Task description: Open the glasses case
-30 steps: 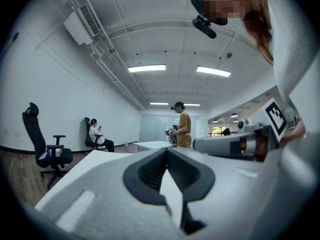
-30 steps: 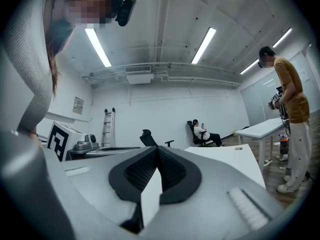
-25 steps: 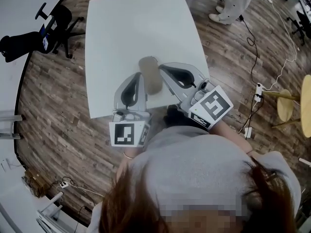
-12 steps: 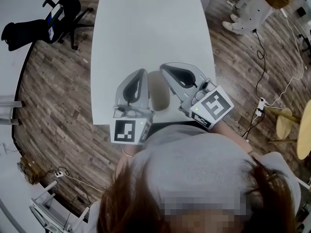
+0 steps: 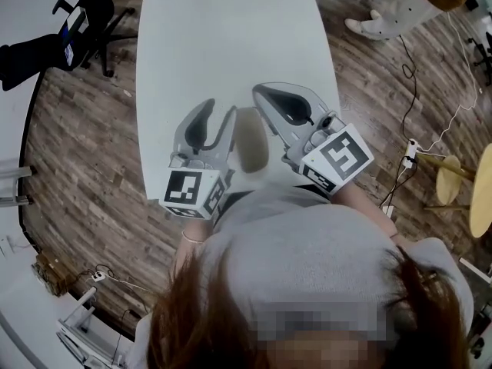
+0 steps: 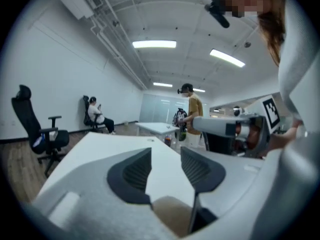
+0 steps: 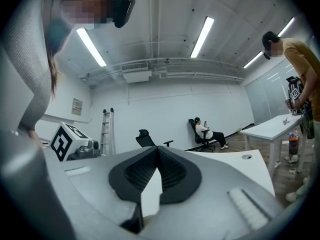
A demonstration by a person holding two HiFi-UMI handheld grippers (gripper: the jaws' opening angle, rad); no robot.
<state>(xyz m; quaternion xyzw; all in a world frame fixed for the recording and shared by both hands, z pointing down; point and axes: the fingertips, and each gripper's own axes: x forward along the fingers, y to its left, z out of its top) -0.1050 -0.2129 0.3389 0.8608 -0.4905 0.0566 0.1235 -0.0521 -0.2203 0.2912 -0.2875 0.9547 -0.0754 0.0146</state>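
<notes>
The tan glasses case (image 5: 251,139) lies on the white bench (image 5: 223,44), between the left tongs (image 5: 220,108) and the right tongs (image 5: 259,91). The left tongs have just been opening, with nothing pinched. The right tongs are closed and empty. The case looks light, hard and smooth, so it may slide. Hold its bottom half and lift the lid at the seam.

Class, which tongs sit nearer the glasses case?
Left. The left tongs, jaws just opening and empty, lie along the glasses case on its left; the shut right tongs stand beside its right, slightly farther.
</notes>
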